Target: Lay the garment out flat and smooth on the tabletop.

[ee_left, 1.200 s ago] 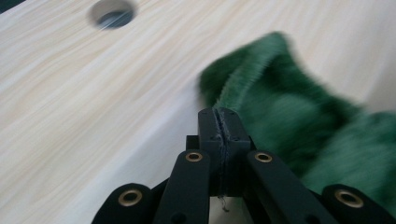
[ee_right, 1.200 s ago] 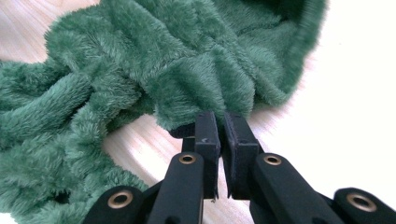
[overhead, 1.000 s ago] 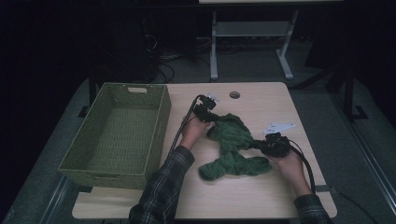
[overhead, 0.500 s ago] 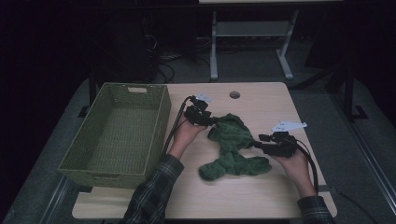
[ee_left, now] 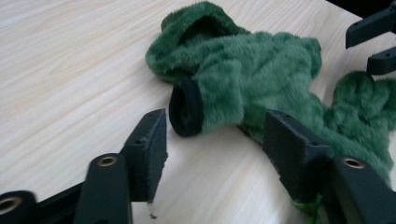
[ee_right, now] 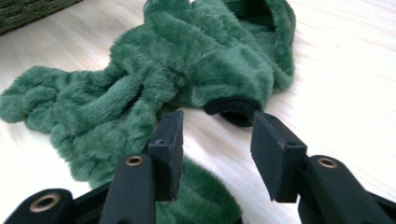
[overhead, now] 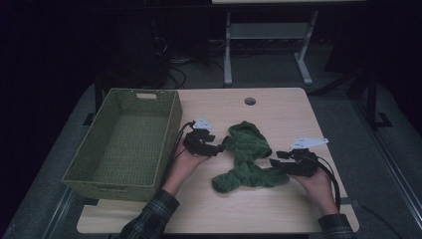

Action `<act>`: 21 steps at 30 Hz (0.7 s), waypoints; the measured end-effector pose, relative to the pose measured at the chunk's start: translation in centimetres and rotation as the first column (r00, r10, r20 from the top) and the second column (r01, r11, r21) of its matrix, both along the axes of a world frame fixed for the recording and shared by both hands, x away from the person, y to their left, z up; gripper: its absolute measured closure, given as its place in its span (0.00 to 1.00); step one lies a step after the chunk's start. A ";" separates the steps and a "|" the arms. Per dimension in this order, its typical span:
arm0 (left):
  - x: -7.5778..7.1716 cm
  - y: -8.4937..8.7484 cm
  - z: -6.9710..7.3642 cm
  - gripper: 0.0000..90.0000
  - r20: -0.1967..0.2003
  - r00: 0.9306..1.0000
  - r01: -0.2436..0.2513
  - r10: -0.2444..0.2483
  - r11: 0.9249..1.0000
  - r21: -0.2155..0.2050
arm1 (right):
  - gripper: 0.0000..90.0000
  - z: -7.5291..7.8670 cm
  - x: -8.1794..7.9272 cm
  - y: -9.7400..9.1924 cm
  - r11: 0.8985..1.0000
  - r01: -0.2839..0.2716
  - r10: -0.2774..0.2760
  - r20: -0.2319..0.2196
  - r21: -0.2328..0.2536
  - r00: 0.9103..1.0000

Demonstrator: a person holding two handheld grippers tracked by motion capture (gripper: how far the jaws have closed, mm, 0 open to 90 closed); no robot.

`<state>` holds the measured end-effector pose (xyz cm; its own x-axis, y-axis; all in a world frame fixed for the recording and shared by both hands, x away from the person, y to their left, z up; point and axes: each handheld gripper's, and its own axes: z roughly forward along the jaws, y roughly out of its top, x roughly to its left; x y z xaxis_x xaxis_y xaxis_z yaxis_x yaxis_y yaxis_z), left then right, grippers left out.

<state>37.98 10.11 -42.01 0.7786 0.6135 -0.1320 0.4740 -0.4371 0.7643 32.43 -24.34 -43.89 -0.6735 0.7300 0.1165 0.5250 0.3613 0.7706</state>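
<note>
Counter far half (overhead: 278,107): bare wood, open passage; small round hole (overhead: 250,101) near far edge.
Counter left: green woven basket (overhead: 168,130) walls off that side.
Centre: green plush garment (overhead: 247,158) sprawled between left tongs (overhead: 217,148) and right tongs (overhead: 276,159).
Near edge: bare strip between the forearms.

I can read no lettering, label, brand, number or sign anywhere in my views.
</note>
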 end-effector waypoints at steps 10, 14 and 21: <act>-5.4 0.6 -1.8 0.25 0.006 0.994 0.107 -0.108 0.992 0.068 | 0.62 -0.3 -1.2 -0.2 1.000 -0.007 0.008 -0.010 0.019 1.000; -7.0 1.1 -2.5 0.17 0.016 0.992 0.126 -0.129 0.986 0.111 | 0.64 -0.2 -1.2 -0.3 0.999 -0.007 0.007 -0.002 0.031 1.000; -8.9 1.9 -3.8 0.14 0.026 0.989 0.143 -0.148 0.980 0.134 | 0.69 -0.2 -1.2 0.0 0.999 -0.023 0.024 -0.006 0.032 1.000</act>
